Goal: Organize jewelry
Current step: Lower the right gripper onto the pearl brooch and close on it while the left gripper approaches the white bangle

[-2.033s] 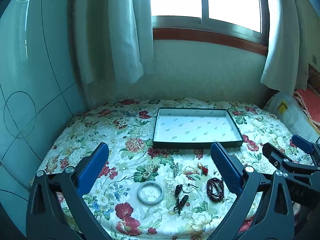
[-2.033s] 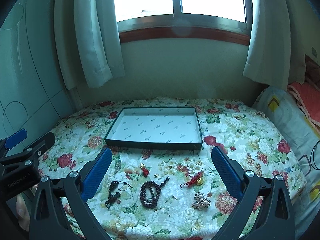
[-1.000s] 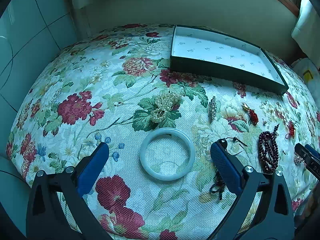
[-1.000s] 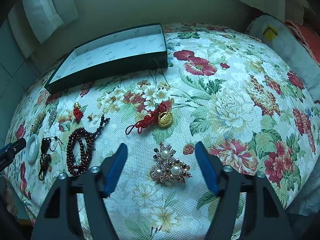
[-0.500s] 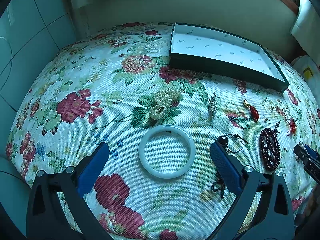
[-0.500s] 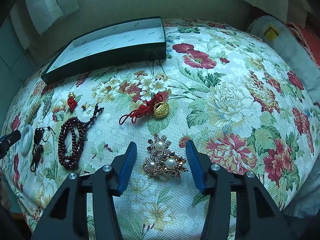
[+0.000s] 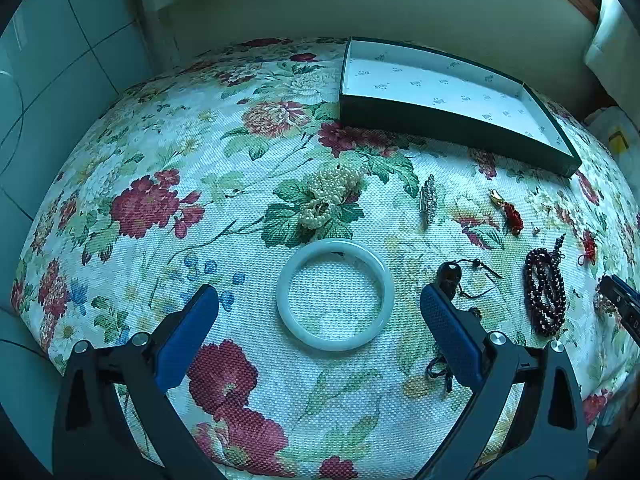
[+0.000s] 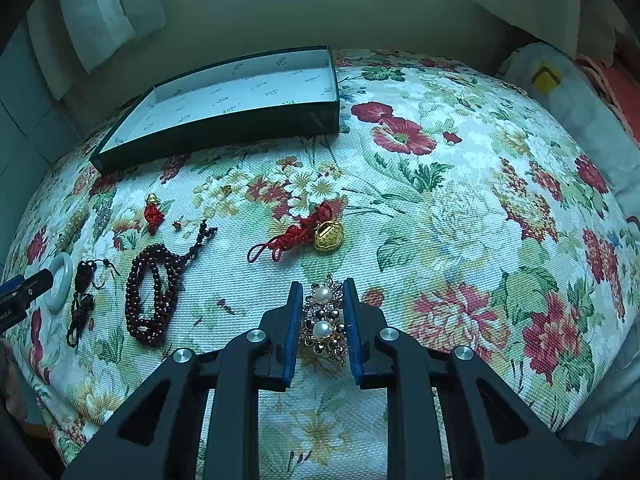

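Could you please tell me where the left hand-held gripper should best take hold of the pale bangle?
Probably from above, across one side of the bangle, one finger inside its hole and one outside. It lies flat on the bedspread, and the open left hand-held gripper straddles it.

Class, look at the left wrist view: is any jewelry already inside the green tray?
No. The green tray shows only its bare printed lining.

my left finger (image 7: 448, 332) covers part of the black cord pendant (image 7: 450, 276) beside the bangle (image 7: 334, 294); the right gripper (image 7: 620, 308) is cut off at the frame edge.
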`<state>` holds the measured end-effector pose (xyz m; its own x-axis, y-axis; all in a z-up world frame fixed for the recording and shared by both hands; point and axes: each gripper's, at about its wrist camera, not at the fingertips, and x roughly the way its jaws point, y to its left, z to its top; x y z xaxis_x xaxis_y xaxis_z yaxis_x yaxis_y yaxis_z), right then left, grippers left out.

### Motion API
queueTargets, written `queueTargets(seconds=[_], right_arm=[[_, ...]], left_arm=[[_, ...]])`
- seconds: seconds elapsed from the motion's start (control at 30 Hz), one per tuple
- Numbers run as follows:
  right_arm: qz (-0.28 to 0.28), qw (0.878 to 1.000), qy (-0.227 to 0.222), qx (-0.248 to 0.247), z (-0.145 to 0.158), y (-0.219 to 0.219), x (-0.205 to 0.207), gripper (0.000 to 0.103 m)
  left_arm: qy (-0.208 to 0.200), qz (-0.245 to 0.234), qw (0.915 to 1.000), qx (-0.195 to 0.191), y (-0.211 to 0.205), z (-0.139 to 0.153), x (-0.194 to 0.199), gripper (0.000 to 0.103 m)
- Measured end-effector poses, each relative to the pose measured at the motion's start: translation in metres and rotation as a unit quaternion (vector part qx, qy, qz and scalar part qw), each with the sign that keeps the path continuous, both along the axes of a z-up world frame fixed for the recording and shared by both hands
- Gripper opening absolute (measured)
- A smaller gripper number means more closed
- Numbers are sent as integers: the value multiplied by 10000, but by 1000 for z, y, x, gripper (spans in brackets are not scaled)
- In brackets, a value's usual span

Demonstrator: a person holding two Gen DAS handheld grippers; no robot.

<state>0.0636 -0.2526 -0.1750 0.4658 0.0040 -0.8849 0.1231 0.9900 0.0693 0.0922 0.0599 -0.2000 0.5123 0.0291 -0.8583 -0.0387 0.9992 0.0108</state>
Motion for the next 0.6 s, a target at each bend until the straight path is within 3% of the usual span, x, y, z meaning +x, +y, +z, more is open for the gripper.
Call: queueTargets(seconds=[0.23,0.27,0.33,0.37,0.47,0.5,0.53,0.6], right_arm=[[-75,9998,44,157,-1,-5,0,25],[-96,9999,60,107,0,-5,0,28],[-125,9999,118,16,-1,-6,0,49],[-137,9998,114,48,-1,-7,-1,51],[-94,9996,200,149,-5,-6,-2,50],[-59,9997,204,109,-6,-4,-2,47],[-7,9998,192,40,-6,-1,-3,37],[107,9998,174,36,-5,2,-3,30]], left_arm=[[1,-43,10000,7,-2,0,-1,100],[7,-33,10000,6,-3,0,-1,100],[10,-22,10000,-1,-2,0,-1,100],[8,-19,10000,2,-2,0,-1,100],[21,-27,10000,5,-2,-1,-1,100],[32,-30,10000,8,-2,-1,-1,100],[46,-29,10000,12,-2,-2,-1,100],[58,-26,10000,20,-1,-3,0,100]])
